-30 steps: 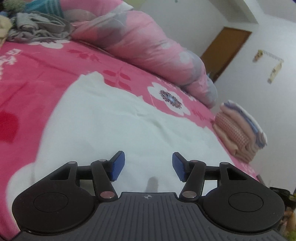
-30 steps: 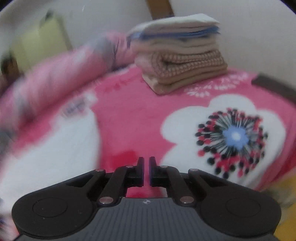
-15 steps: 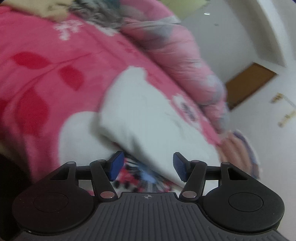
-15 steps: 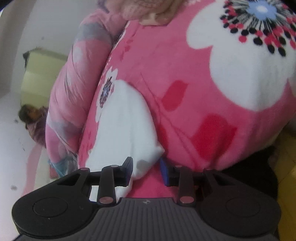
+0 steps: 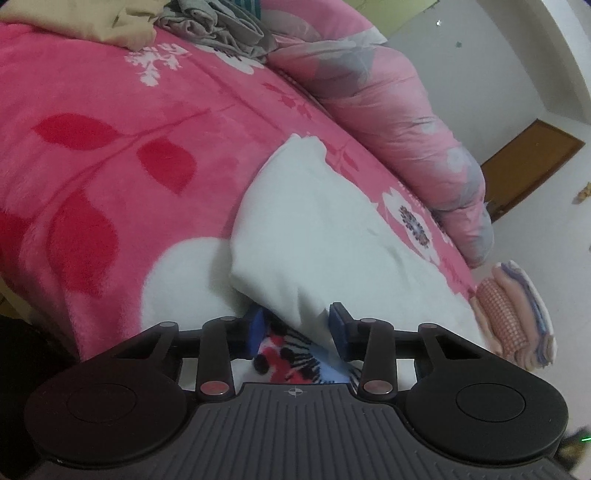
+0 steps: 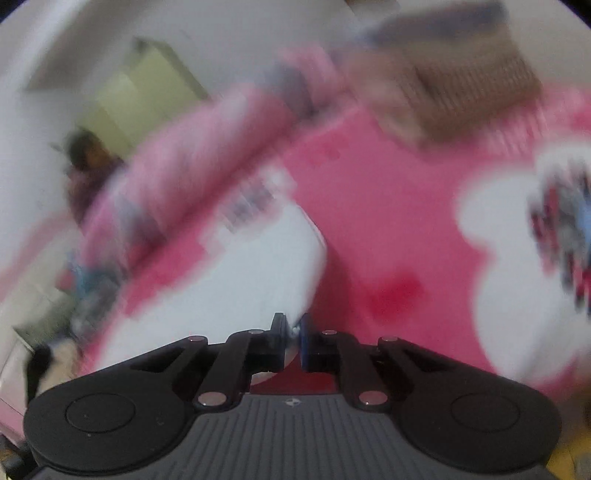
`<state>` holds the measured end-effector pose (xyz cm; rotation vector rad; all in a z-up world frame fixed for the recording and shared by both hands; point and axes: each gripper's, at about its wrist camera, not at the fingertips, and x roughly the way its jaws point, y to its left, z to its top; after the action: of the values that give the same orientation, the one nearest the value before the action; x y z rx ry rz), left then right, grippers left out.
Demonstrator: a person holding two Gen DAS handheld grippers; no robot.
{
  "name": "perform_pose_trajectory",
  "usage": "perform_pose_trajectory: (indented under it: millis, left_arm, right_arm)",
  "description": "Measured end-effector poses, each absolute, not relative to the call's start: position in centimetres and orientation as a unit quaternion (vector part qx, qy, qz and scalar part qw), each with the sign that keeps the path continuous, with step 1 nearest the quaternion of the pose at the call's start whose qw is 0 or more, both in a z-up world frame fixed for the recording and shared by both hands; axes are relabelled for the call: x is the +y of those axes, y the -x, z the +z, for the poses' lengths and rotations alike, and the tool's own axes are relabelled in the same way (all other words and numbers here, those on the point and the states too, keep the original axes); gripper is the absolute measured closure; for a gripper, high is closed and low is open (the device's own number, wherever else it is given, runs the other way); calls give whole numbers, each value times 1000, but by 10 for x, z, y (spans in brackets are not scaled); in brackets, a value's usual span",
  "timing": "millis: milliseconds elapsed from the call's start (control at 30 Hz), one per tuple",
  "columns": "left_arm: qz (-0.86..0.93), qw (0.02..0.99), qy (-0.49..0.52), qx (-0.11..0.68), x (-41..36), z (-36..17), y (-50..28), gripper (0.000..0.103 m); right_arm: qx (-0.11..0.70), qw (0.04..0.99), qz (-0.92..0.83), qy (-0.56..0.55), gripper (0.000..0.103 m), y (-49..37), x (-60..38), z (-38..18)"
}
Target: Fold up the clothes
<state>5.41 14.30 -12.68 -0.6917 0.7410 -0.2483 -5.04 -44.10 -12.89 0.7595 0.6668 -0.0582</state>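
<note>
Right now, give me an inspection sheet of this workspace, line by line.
Surface: pink floral blanket covering the bed.
Job's things: white garment lying on the blanket; folded stack at the far edge.
Clutter: grey and beige clothes heap; rolled pink quilt.
Grippers: left gripper closing, garment's corner between its jaws; right gripper closing on the garment's edge, view blurred.
Cables: nothing seen.
Surroundings: white walls, brown door.
</note>
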Motion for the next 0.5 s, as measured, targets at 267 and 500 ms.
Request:
perform_pose_trajectory:
  millis: [267,500]
  left_arm:
    - [-123,872,315,352,143,-126,-53,66]
    - [-117,880,304,344,145,-121,-47,65]
  right_arm:
    - [260,894,-100,-350,94,85,-467,-101]
    - [249,954,15,-165,94,72,-372,-80]
